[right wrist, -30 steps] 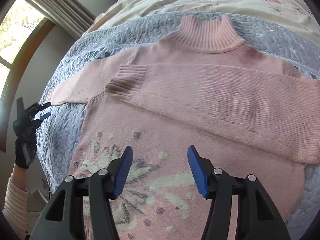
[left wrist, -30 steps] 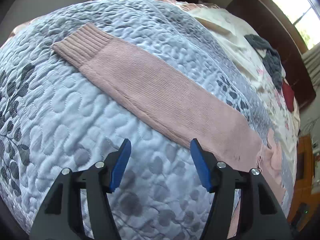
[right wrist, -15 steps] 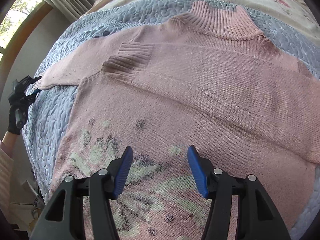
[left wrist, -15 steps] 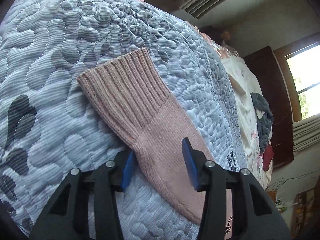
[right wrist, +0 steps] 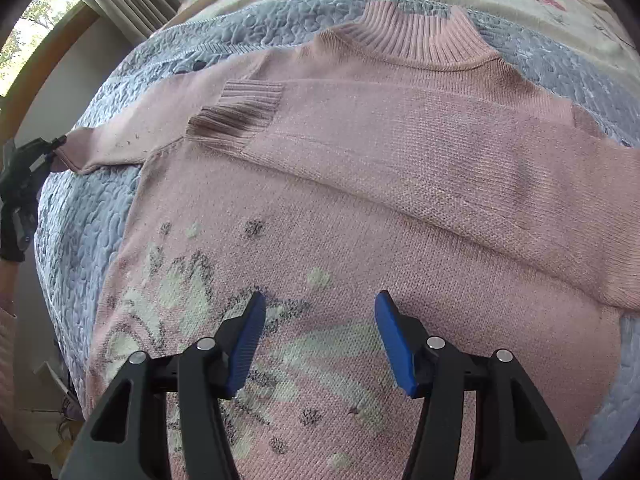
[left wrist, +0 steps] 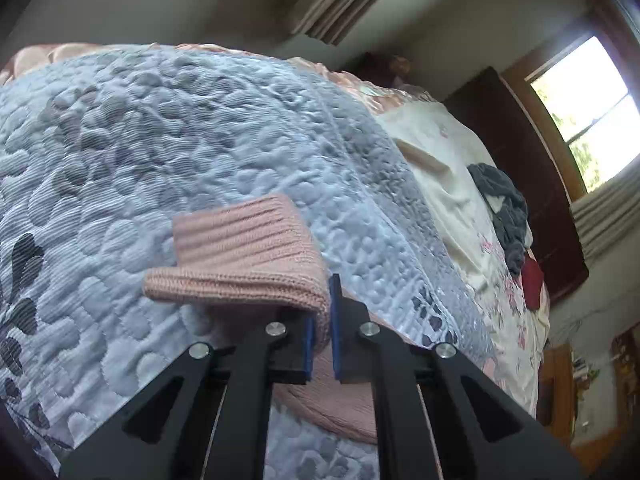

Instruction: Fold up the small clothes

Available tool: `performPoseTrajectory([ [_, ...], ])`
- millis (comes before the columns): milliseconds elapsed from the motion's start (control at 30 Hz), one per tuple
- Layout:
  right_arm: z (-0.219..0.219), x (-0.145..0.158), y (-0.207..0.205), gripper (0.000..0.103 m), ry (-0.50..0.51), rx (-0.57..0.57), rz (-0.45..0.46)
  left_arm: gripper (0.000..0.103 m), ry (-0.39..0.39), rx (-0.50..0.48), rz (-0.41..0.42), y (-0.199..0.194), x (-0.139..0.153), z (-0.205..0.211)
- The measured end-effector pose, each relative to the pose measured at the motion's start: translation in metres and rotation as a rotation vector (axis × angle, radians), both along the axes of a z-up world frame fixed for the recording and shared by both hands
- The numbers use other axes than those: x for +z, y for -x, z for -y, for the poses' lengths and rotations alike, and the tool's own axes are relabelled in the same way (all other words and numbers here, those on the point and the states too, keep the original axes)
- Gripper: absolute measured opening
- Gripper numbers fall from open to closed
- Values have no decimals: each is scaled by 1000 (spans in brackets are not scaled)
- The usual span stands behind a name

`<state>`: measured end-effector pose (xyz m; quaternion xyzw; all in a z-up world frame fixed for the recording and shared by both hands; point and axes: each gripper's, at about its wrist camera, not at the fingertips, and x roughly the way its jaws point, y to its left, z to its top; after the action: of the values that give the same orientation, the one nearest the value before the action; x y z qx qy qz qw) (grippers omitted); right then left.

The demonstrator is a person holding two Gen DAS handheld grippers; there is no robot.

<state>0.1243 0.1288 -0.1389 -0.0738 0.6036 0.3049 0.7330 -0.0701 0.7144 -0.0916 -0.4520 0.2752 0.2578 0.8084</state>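
Pink sweater (right wrist: 360,208) flat on quilt (right wrist: 80,216). Left gripper (left wrist: 320,340) pinches the sleeve cuff (left wrist: 248,264), lifted off the quilt; right gripper (right wrist: 320,340), spread, hovers over the sweater's front.

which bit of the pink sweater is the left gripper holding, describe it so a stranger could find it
Start from the grey quilted bedspread with the pink sweater lying flat on it. Follow the sleeve stretched out sideways to its far end, where the left gripper pinches the ribbed cuff. The other cuff lies folded across the chest; this one is lifted and curled off the bedspread.
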Motion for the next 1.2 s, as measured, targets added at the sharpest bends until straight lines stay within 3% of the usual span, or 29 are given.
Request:
performPoseTrajectory([
  [233, 29, 6, -4, 57, -7, -56, 12, 5, -66, -261, 82, -63, 42, 104],
  [433, 54, 9, -11, 57, -8, -105, 23, 5, -59, -426, 122, -112, 41, 187],
  [700, 70, 6, -19, 57, -15, -140, 25, 5, -29, -569, 102, -160, 3, 277],
  [933, 67, 3, -24, 57, -27, -149, 7, 14, 77, -657, -84, -180, -73, 308],
  [1000, 63, 4, -26, 57, -31, -147, 2, 15, 112, -678, -104, -174, -82, 307],
  [1067, 55, 7, -30, 57, -40, -136, -2, 28, 137, -683, -75, -159, -74, 300],
  [1100, 51, 10, -32, 57, -48, -130, -4, 41, 126, -674, -52, -149, -65, 293],
  [1200, 33, 19, -38, 59, -95, -114, -18, 72, 9, -615, -3, -120, -29, 270],
])
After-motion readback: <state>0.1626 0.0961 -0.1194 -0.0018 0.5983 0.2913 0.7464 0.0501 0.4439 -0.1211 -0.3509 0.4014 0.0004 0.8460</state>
